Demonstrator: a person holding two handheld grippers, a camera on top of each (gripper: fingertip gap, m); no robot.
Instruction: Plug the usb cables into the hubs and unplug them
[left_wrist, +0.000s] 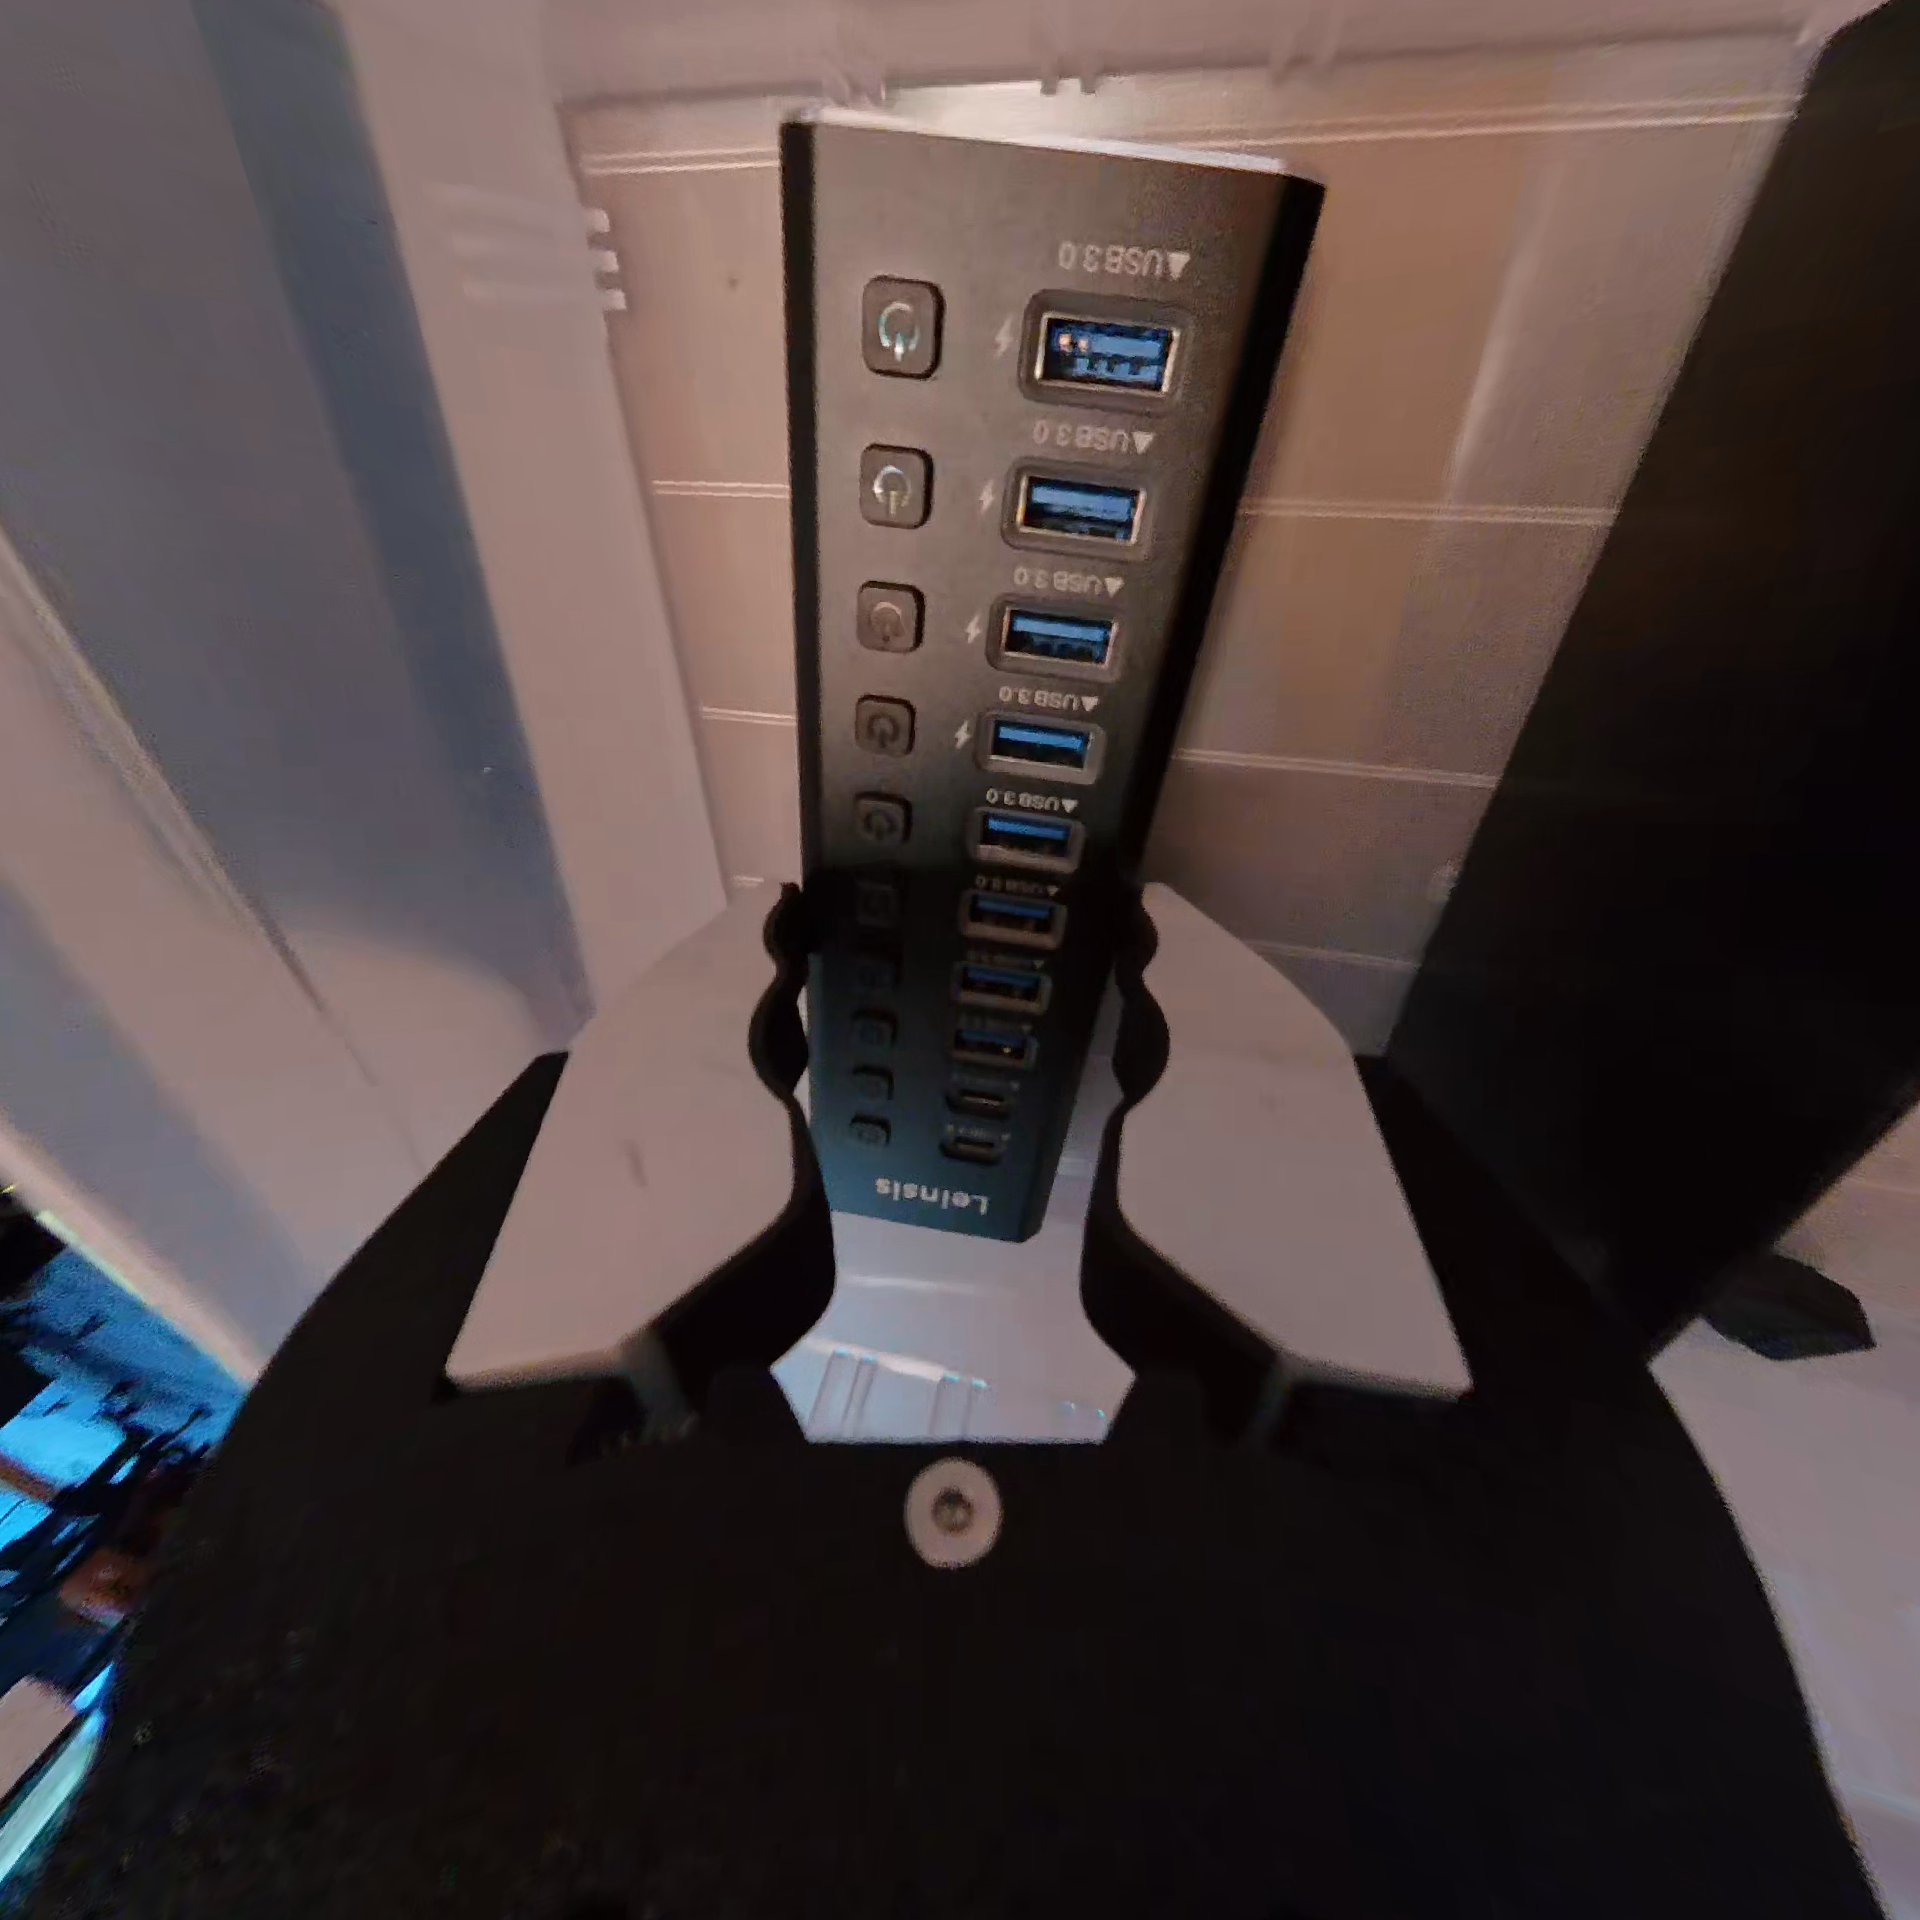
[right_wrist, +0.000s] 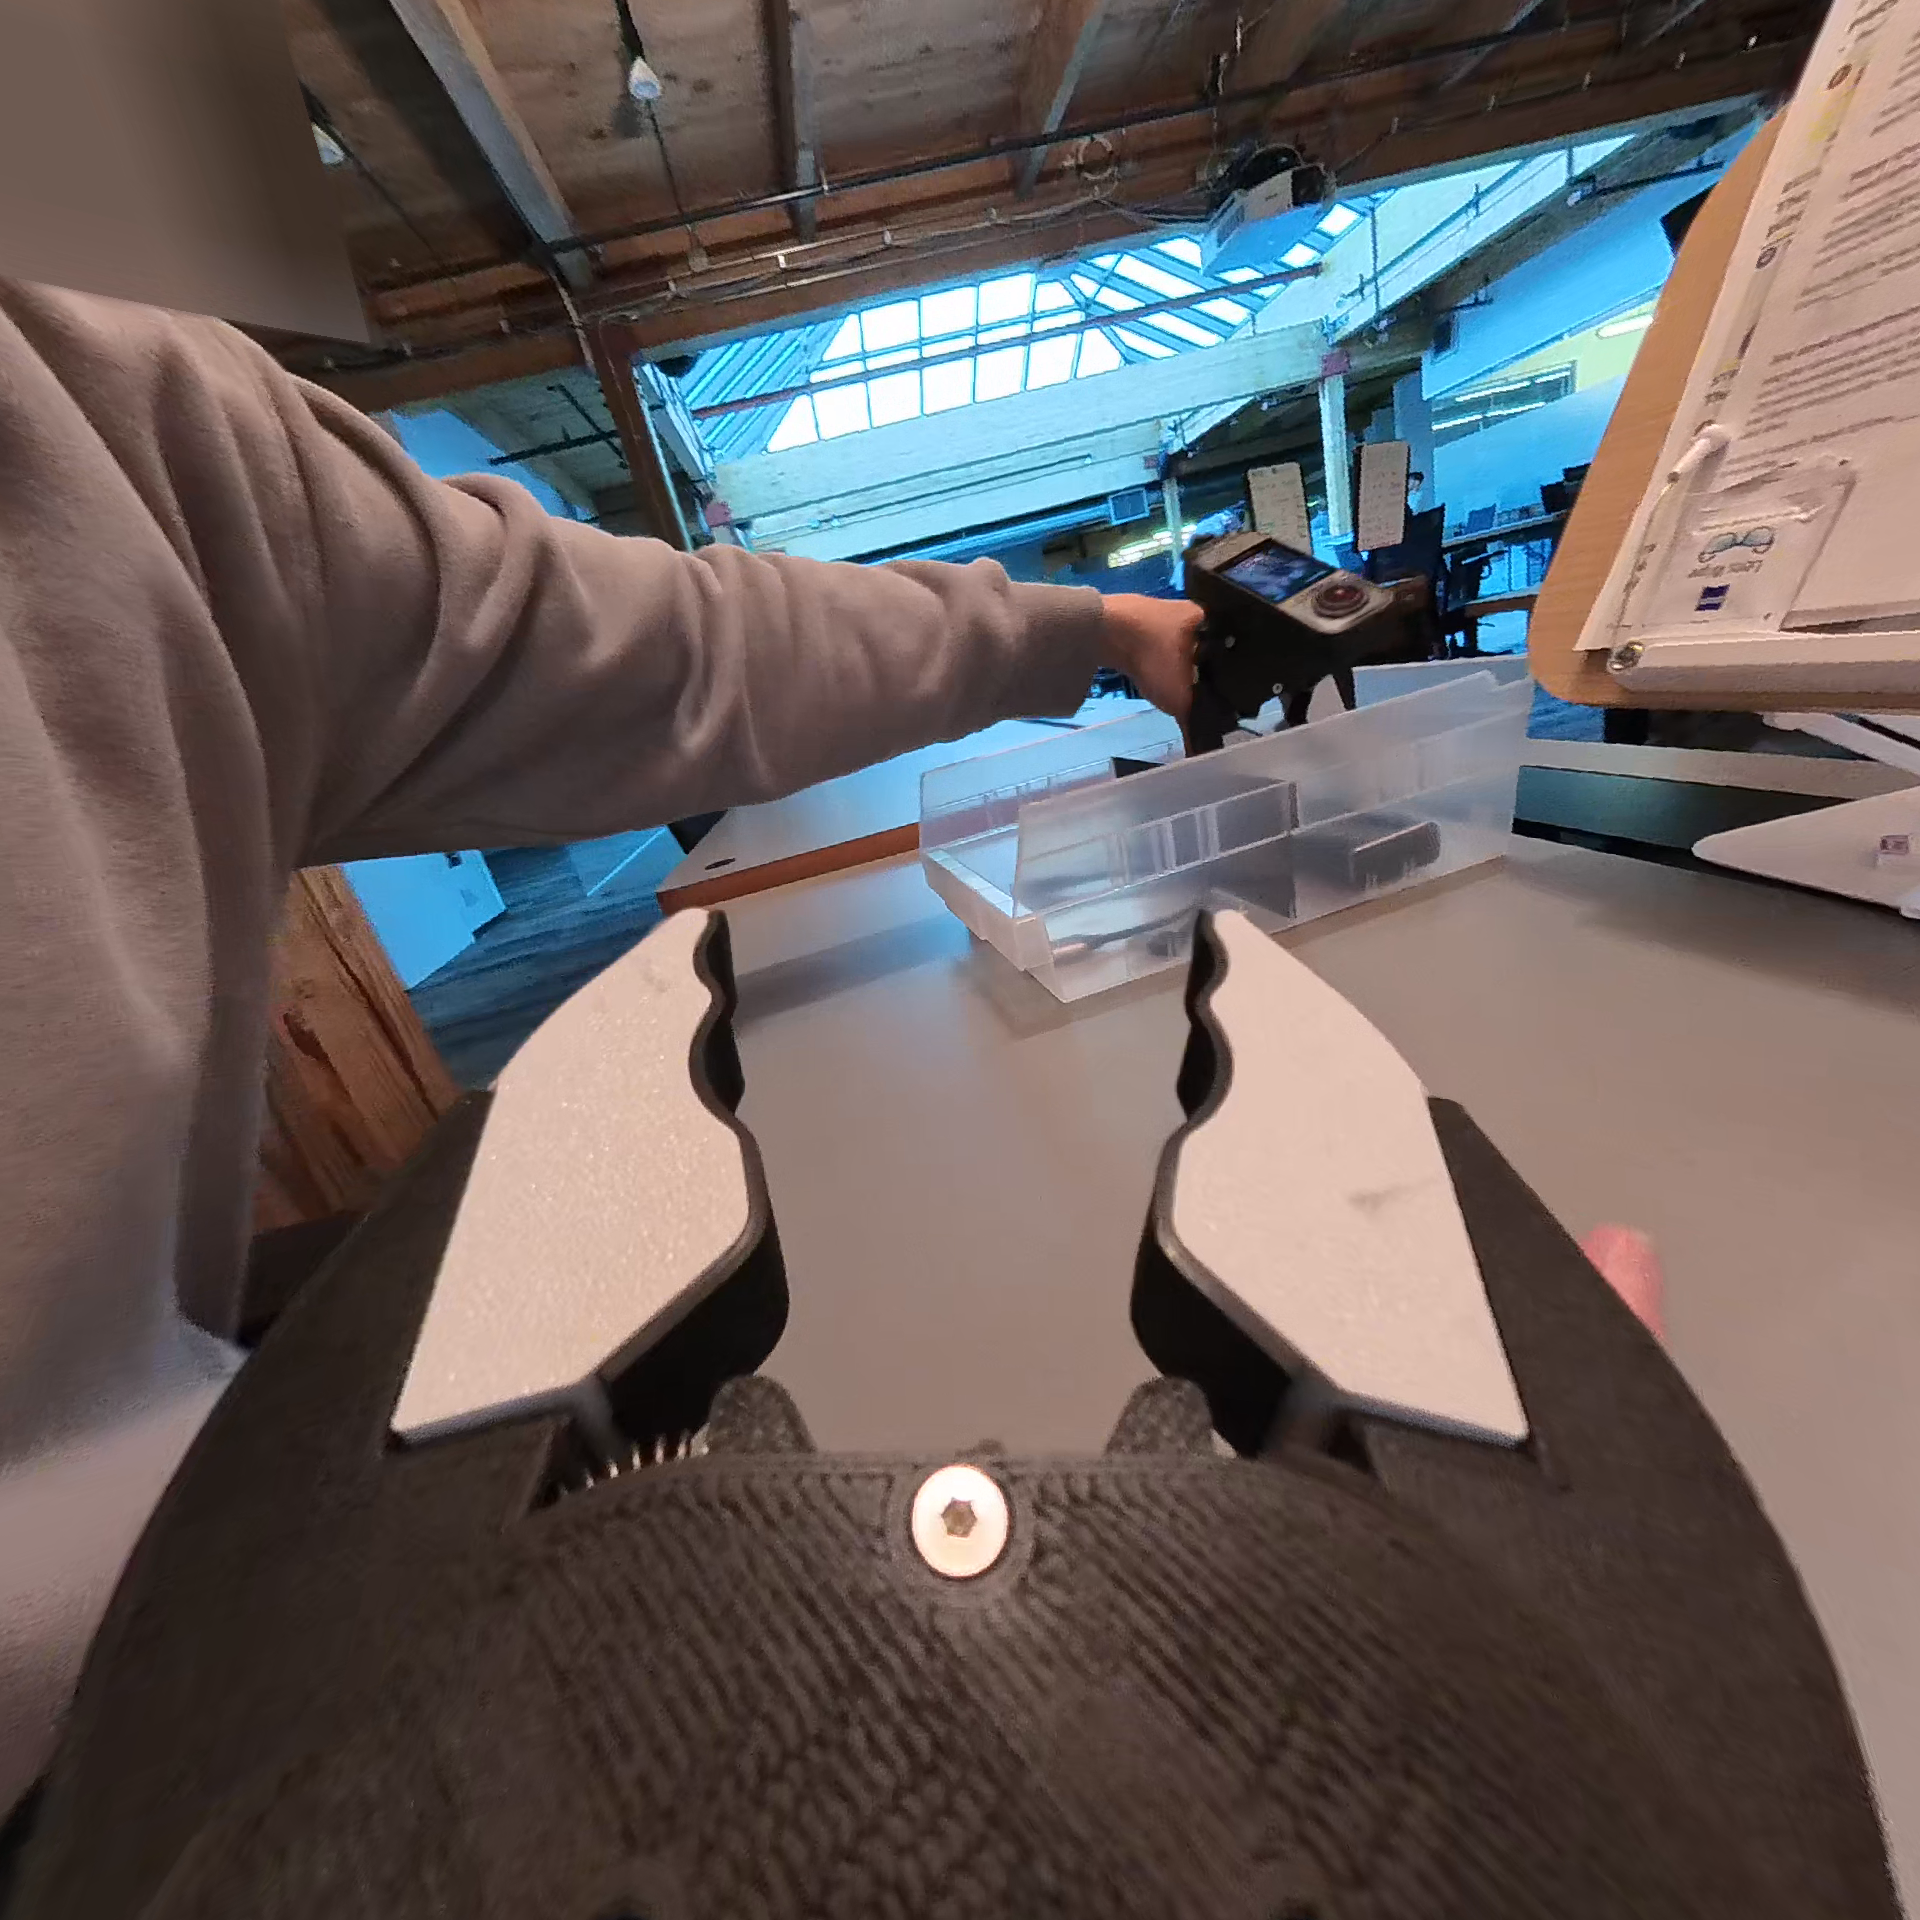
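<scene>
Here, left tongs (left_wrist: 961, 925) grip a slim, black, matte hub (left_wrist: 997, 623).

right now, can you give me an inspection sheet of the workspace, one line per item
surface: grey table, bare in front of the right gripper.
job's things: black usb hub held by the left gripper, lifted over a clear bin; every port in view is empty.
clutter: clear plastic bins on the table with dark items inside, too unclear to name; clipboard with papers at right.
grippers: left gripper shut on the hub, its fingers on both long sides; right gripper open and empty above the table.
cables: nothing seen.
surroundings: a person's grey sleeve reaching to the bins, wooden ceiling, skylights, open workshop beyond.
</scene>
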